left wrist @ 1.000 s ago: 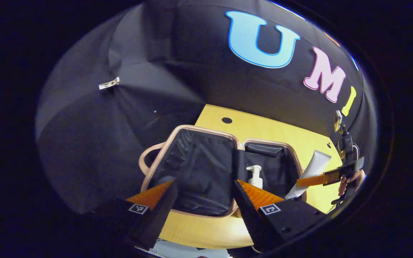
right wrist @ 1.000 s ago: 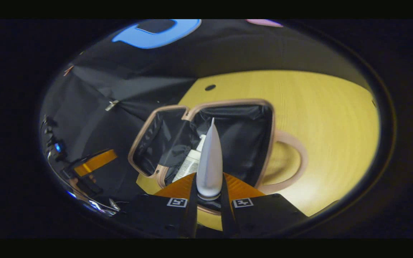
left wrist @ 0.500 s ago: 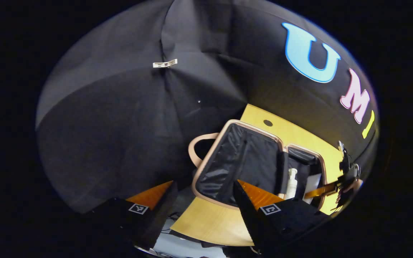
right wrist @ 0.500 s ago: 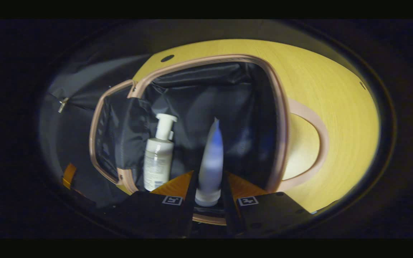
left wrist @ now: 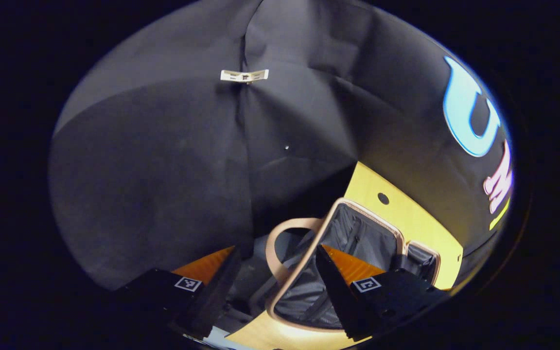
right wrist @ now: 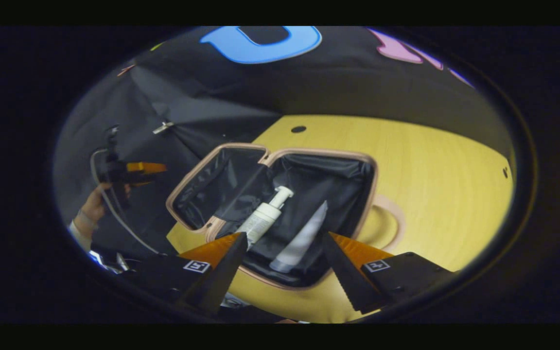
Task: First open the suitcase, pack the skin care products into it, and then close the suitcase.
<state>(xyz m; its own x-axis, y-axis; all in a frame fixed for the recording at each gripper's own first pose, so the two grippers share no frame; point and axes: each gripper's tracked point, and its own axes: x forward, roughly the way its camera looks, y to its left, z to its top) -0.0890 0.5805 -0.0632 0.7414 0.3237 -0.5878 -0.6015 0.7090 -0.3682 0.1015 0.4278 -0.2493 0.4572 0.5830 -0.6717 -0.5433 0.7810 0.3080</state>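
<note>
With the pump bottle [right wrist: 265, 217] and tube [right wrist: 301, 239] lying in the open suitcase [right wrist: 370, 190], at twelve o'clock of the spread, empty right gripper [right wrist: 282, 267], packing looks done; next, the spread, empty left gripper [left wrist: 275, 287] should swing its lid half [left wrist: 343, 243] shut.

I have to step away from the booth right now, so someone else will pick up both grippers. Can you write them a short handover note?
Right gripper: open, holding nothing, above the near edge of the open suitcase.
Left gripper: open, empty, off to the suitcase's side near the lid half and its handle.
Things: pump bottle and white tube lie side by side in the right-hand half of the suitcase, on the yellow table.
Done: suitcase opened, both products seen are inside.
Left: check for other products, then fold the lid half over and close the suitcase.
</note>
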